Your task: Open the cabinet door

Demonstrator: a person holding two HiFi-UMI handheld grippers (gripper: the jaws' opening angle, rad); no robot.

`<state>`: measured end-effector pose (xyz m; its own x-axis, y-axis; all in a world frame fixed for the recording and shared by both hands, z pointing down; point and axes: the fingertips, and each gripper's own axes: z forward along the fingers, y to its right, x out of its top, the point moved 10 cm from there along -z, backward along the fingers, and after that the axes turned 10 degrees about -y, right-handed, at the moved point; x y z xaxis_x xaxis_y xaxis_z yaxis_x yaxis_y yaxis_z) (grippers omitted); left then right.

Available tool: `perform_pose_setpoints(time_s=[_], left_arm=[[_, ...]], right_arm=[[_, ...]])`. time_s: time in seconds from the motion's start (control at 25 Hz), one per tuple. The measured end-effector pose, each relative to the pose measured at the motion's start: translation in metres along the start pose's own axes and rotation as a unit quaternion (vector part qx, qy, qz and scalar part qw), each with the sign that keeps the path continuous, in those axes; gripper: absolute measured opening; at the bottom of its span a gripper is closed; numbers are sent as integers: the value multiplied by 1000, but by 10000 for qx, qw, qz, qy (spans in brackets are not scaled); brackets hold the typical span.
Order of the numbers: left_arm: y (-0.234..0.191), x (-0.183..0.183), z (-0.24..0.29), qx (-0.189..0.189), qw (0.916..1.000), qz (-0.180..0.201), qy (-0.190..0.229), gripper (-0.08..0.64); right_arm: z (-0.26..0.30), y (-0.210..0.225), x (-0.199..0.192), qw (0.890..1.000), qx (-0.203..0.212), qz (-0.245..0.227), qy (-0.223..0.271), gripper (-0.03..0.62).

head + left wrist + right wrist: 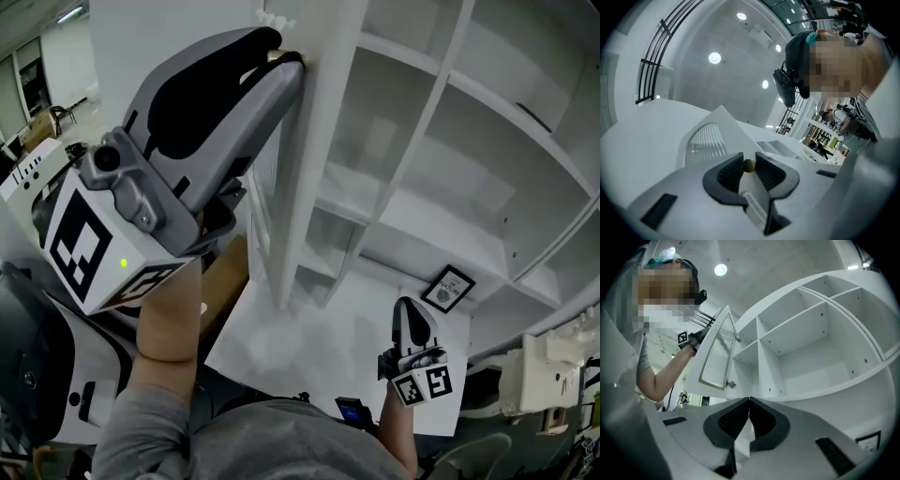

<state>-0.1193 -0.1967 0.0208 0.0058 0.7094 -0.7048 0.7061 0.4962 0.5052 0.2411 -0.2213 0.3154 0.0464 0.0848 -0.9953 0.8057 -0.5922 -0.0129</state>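
The white cabinet door [302,159] with a ribbed glass panel [705,140] stands swung out from the open cabinet [441,141]. My left gripper [281,54] is raised at the door's top corner, shut on its small brass knob [749,164], which sits between the two black pads. In the right gripper view the door [715,355] hangs out from its hinge [731,384], with my left gripper's marker cube [683,337] at its far edge. My right gripper [411,309] hangs low in front of the cabinet, jaws shut on nothing [749,401].
The cabinet's shelves [811,348] are bare compartments. A small framed picture [448,288] leans on the white counter below them. A cardboard box [225,281] sits left of the door, and a small dark device [352,411] lies near my body.
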Motion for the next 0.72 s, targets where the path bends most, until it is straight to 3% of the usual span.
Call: perform_pose_setpoints(time_s=[0.28,0.52,0.72], left_arm=[[-14,9,-35,350,9994,-43,72,87],[-27,21,-70,1022,9943,317,1,80],[-38,22,-86,1132,9934,170,20,71]], right_arm=[[9,-6,-4,9998,187,54,-1,26],[20,-16,-4,9994,357,44,12,26],[27,-20,-2,9990,446,41,49,26]])
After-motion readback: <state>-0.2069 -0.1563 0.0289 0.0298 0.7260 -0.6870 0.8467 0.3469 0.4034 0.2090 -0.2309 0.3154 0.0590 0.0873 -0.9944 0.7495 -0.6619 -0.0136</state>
